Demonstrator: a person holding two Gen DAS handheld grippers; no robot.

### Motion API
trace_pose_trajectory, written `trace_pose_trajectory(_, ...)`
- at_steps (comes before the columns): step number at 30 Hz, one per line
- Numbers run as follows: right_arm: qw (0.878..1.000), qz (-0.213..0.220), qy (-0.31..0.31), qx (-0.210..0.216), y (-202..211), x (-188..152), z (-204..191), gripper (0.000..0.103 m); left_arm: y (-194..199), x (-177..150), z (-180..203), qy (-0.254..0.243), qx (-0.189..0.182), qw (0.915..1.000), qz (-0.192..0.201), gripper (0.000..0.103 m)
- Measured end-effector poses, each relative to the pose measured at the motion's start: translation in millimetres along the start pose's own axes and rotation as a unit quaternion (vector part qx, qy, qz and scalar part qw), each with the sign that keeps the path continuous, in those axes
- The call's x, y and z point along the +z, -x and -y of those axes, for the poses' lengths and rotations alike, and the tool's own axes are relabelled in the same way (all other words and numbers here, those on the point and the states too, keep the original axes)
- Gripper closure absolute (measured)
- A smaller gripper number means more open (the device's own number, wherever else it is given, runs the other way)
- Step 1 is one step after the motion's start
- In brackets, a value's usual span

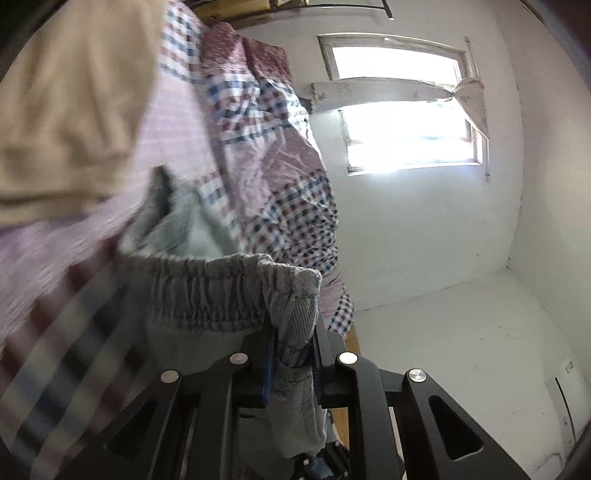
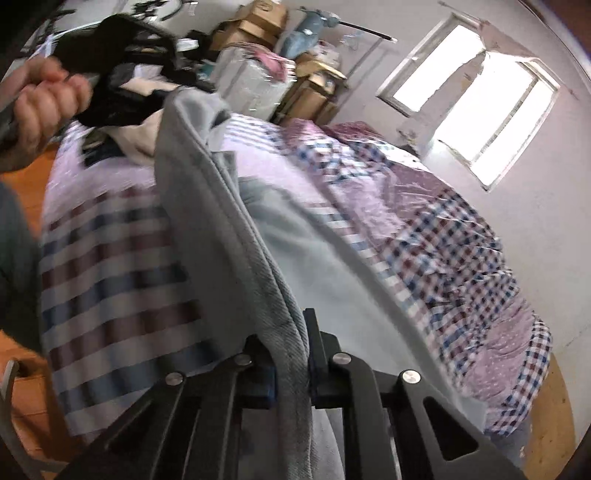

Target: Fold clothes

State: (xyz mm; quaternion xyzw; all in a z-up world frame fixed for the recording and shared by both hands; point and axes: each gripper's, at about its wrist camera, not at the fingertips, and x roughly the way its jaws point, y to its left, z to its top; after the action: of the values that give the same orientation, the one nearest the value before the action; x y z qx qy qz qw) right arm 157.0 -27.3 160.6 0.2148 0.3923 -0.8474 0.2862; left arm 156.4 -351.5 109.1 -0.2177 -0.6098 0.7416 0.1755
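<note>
Bed (image 2: 461, 229) w/ checked pink-blue quilt fills white-walled room, bright window (image 2: 476, 99) behind, boxes (image 2: 258, 22) stacked at back. Left claw (image 1: 291, 354) pinches grey pants (image 1: 207, 295) at elastic waistband; right claw (image 2: 291, 354) clamps their grey edge, fabric raised over bed.

right gripper (image 2: 290, 354) clamps grey garment (image 2: 221, 236) above checked bedspread (image 2: 424, 229).

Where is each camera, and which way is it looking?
Left wrist: sits on the left hand-held gripper, faces the window; its fingers pinch grey pants.
Right wrist: sits on the right hand-held gripper, looks down across the bed; a hand shows top left.
Both show pants, checked bedding and window.
</note>
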Motion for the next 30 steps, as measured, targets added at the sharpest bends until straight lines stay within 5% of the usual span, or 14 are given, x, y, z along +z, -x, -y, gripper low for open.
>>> trace_pose_trajectory(8,0.998,-0.053,-0.023,0.019,-120,42,117,0.092,-116,82,20,-0.032,0.039,0.9987,-0.007,0.089)
trace_pose_trajectory(12,0.994,-0.093,-0.04,0.028,-200,47,144,0.092,-169,113,-5,-0.022,0.098,0.9949,-0.006,0.088)
trace_pose_trajectory(15,0.986,-0.154,-0.05,0.045,-267,33,144,0.092,-213,135,-46,0.001,0.138,0.9895,-0.041,0.083)
trace_pose_trajectory(18,0.974,-0.208,-0.07,0.057,-313,12,140,0.072,-221,144,-81,0.041,0.166,0.9826,-0.073,0.074)
trace_pose_trajectory(19,0.974,-0.204,-0.086,0.054,-317,9,142,0.067,-215,145,-84,0.041,0.158,0.984,-0.071,0.061)
trace_pose_trajectory(20,0.974,-0.195,-0.104,0.05,-318,6,146,0.056,-205,144,-79,0.022,0.153,0.9861,-0.062,0.036)
trace_pose_trajectory(22,0.969,-0.175,-0.167,0.043,-312,0,161,0.047,-177,139,-65,-0.032,0.158,0.9862,-0.036,0.018)
trace_pose_trajectory(26,0.953,-0.127,-0.269,0.063,-280,-7,185,0.047,-138,127,-55,-0.125,0.198,0.9719,-0.02,0.018)
trace_pose_trajectory(30,0.949,-0.063,-0.301,0.067,-225,-13,180,0.046,-131,112,-62,-0.156,0.186,0.9682,-0.059,0.018)
